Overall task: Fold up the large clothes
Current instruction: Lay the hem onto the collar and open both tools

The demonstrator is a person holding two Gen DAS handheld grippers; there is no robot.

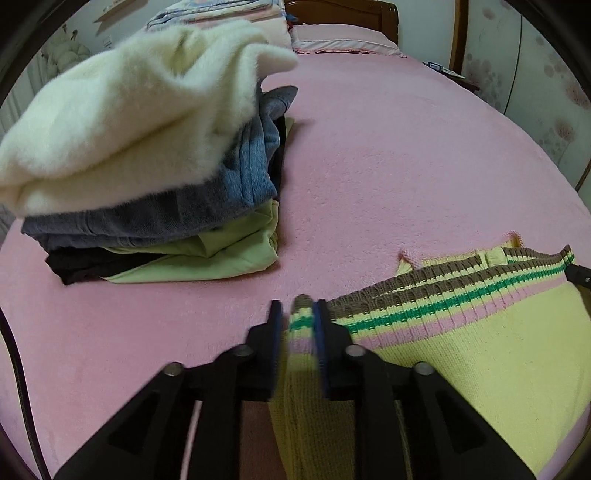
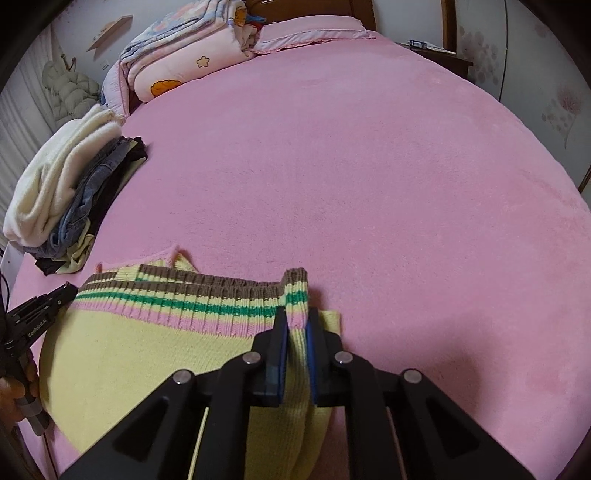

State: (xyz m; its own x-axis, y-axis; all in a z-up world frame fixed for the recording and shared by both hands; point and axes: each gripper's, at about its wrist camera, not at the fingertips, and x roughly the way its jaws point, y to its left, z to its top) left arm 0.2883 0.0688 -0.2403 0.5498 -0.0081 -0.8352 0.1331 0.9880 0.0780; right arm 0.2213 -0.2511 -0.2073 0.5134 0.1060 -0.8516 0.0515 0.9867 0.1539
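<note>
A yellow knit sweater [image 1: 480,350] with a brown, green and pink striped hem lies flat on the pink bed cover [image 1: 406,166]. The hem's left corner stands up between the fingers of my left gripper [image 1: 297,314]. It leans on the right pad, with a gap to the left pad, so the jaws are open. In the right wrist view, my right gripper [image 2: 296,321] is shut on the right corner of the sweater [image 2: 147,343], and a pinched fold rises between the blue pads. The left gripper [image 2: 70,291] shows at the sweater's far left edge, held by a hand [image 2: 11,391].
A pile of folded clothes [image 1: 147,166], cream fleece over grey, black and light green, sits on the bed's left side [image 2: 62,192]. Folded quilts [image 2: 177,62] and a pink pillow [image 2: 314,33] lie at the headboard. A nightstand [image 2: 439,55] stands at the far right.
</note>
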